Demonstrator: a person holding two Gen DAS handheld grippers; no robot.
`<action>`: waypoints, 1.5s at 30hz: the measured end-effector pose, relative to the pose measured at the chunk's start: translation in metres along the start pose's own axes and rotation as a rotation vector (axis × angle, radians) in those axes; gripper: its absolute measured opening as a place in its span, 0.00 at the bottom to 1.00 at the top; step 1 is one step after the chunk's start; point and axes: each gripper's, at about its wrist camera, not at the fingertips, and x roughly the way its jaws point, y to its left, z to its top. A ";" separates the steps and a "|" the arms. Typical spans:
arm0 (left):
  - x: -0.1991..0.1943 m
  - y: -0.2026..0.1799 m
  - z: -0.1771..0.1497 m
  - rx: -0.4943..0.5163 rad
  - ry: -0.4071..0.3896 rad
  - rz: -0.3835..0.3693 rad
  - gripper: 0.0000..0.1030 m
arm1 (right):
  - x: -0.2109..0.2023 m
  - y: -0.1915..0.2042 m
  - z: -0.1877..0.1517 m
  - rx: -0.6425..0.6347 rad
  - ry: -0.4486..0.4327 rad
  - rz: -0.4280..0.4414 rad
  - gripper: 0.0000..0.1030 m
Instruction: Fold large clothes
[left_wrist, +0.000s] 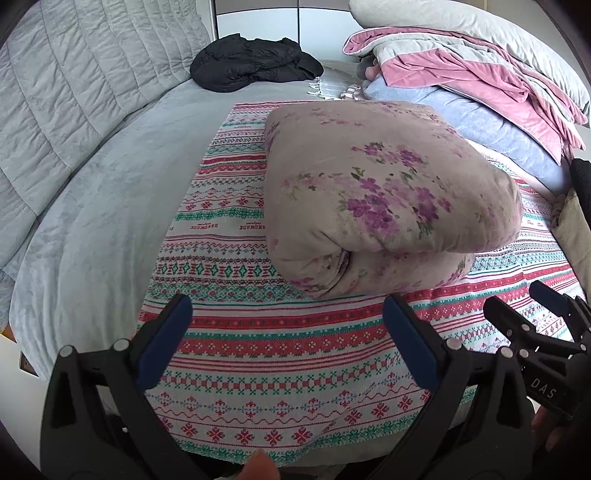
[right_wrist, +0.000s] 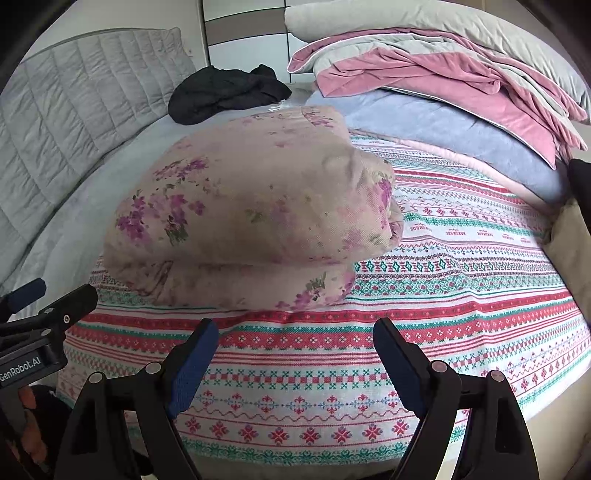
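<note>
A thick beige floral quilt (left_wrist: 384, 192) lies folded into a bulky bundle on a red-green-white patterned cloth (left_wrist: 266, 354) spread over the bed. It also shows in the right wrist view (right_wrist: 251, 206) on the same cloth (right_wrist: 443, 295). My left gripper (left_wrist: 288, 314) is open and empty, just short of the bundle's near edge. My right gripper (right_wrist: 291, 339) is open and empty, also near the bundle's front. The right gripper shows at the right in the left wrist view (left_wrist: 528, 306); the left gripper shows at the left in the right wrist view (right_wrist: 48, 295).
A black jacket (left_wrist: 255, 62) lies at the back of the grey bed (left_wrist: 92, 206). A pile of pink, grey and blue bedding (left_wrist: 480, 88) is stacked at the back right. A quilted grey headboard (left_wrist: 74, 74) runs along the left. A beige cushion (right_wrist: 572, 251) sits at the right edge.
</note>
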 end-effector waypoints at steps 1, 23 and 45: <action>0.000 -0.001 0.000 -0.001 0.001 -0.001 0.99 | 0.000 0.000 0.000 0.000 0.000 0.001 0.84; 0.005 -0.001 -0.002 0.007 0.011 0.025 0.99 | -0.005 0.000 0.000 -0.009 0.002 -0.017 0.84; 0.003 0.000 0.002 0.005 0.012 0.028 0.99 | -0.004 0.009 0.006 -0.039 -0.002 -0.012 0.84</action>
